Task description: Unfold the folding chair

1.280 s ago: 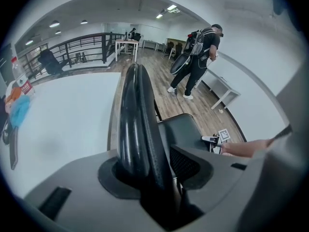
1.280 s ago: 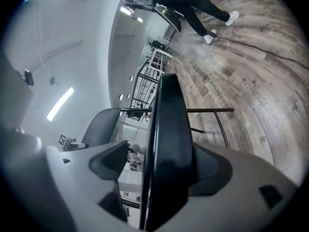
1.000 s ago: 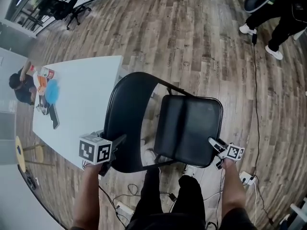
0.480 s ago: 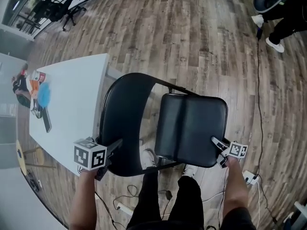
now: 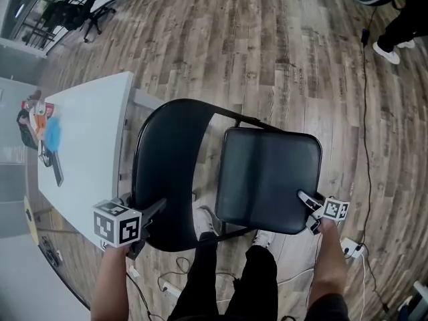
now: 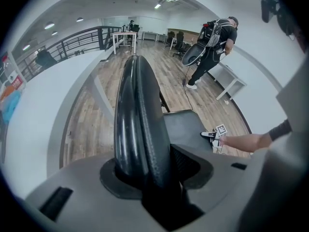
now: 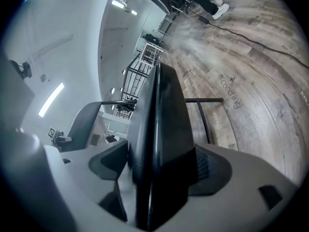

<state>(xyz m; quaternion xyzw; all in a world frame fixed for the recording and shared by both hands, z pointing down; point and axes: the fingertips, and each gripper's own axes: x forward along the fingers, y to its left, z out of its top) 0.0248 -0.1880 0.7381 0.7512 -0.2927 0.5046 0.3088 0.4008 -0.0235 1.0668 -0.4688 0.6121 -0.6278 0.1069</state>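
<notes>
A black folding chair stands on the wooden floor in front of me, its padded seat (image 5: 267, 179) swung out nearly flat and its curved backrest (image 5: 167, 172) to the left. My left gripper (image 5: 150, 219) is shut on the backrest's top edge (image 6: 137, 129), which fills the left gripper view. My right gripper (image 5: 309, 206) is shut on the seat's near right edge (image 7: 161, 144); the seat rises edge-on between its jaws in the right gripper view.
A white table (image 5: 87, 146) with a phone and small items stands just left of the chair. A cable (image 5: 364, 112) runs across the floor at right. A person's legs (image 5: 394, 19) show at the far right. My own legs and white shoes (image 5: 207, 223) are under the chair.
Both grippers have come down with the chair; the seat has swung lower and flatter, and the chair sits a little closer to me in the head view.
</notes>
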